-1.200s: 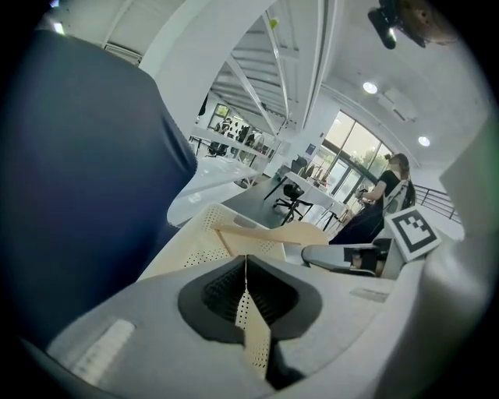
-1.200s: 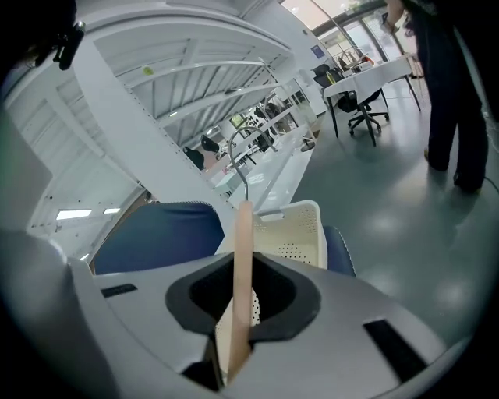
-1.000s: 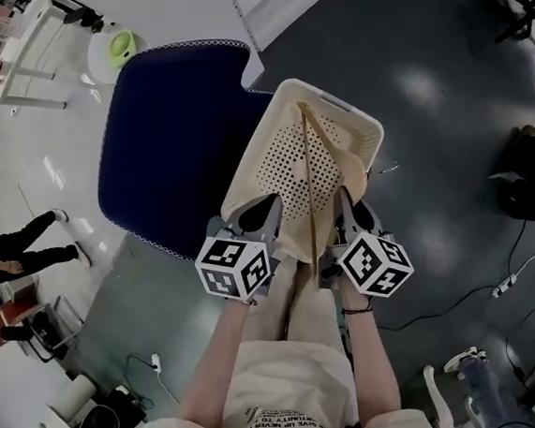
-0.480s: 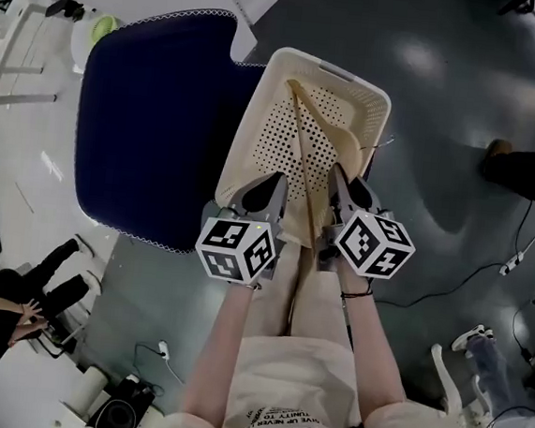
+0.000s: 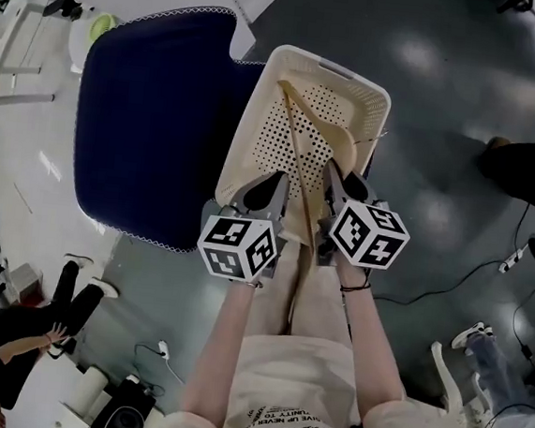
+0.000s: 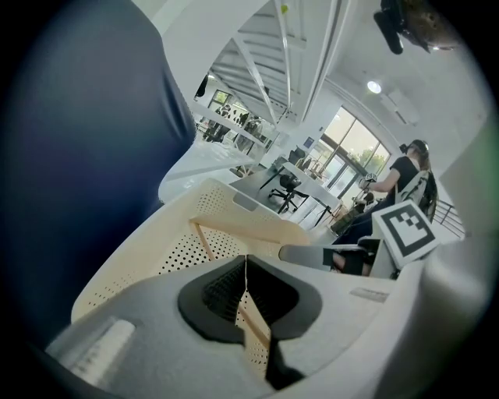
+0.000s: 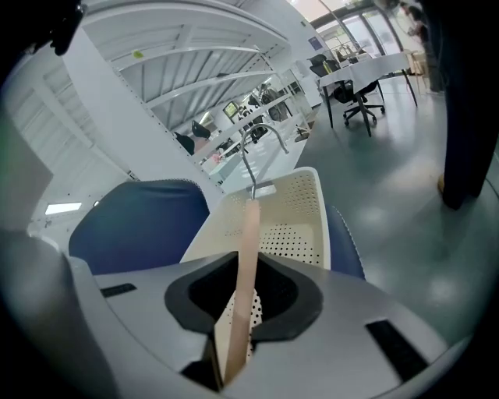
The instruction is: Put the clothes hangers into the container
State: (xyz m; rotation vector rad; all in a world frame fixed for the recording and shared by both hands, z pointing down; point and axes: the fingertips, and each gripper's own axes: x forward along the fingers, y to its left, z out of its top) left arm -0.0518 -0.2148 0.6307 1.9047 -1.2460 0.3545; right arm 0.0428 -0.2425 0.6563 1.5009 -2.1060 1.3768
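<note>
A wooden clothes hanger (image 5: 299, 155) slants down into the cream perforated basket (image 5: 333, 69), its upper end inside and its lower end between my grippers. My right gripper (image 5: 336, 182) grips the hanger's flat arm (image 7: 248, 249); its jaws are opening while the pads still touch the wood. The metal hook (image 7: 253, 148) sticks up beyond the basket rim (image 7: 296, 203). My left gripper (image 5: 268, 191) hovers at the basket's near edge, shut and empty (image 6: 245, 269). The hanger's bar (image 6: 249, 232) lies past it inside the basket (image 6: 148, 241).
The basket rests against a dark blue padded seat (image 5: 155, 113) on its left. Grey floor with cables (image 5: 448, 292) lies to the right, and an office chair base (image 5: 464, 368) stands at the lower right. A person (image 5: 29, 345) is at the lower left.
My right gripper and the hanger shifted slightly left and farther over the basket. The left gripper stayed put. The person at the lower left walked on.
</note>
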